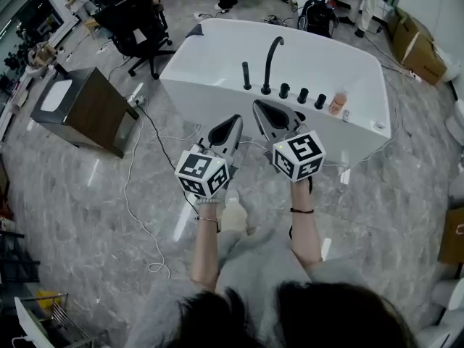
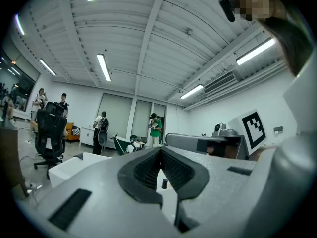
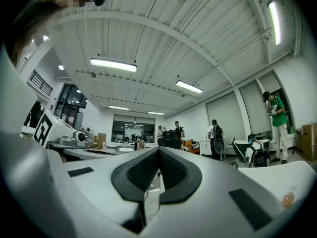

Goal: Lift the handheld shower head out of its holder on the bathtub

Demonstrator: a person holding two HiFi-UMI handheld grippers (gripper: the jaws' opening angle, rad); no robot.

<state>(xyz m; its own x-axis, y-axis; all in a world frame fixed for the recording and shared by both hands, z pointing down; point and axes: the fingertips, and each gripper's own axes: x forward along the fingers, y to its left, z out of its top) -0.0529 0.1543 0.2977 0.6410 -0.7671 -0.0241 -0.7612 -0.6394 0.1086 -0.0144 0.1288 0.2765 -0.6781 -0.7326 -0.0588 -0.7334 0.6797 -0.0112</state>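
Handheld shower head (image 1: 246,76) stands upright in its holder on the near rim of the bathtub (image 1: 196,96), just at 9 o'clock of the curved black faucet (image 1: 270,60). Grey marble floor (image 1: 87,194) fills the room. From my grippers the white tub lies at 12 o'clock, a brown cabinet (image 1: 94,111) at 10 and a black office chair (image 1: 134,20) at 11. My left gripper (image 1: 235,119) and right gripper (image 1: 258,106) sit level, short of the tub, each with jaws pressed together on nothing. A pinkish bottle (image 1: 337,104) stands on the rim at 1.
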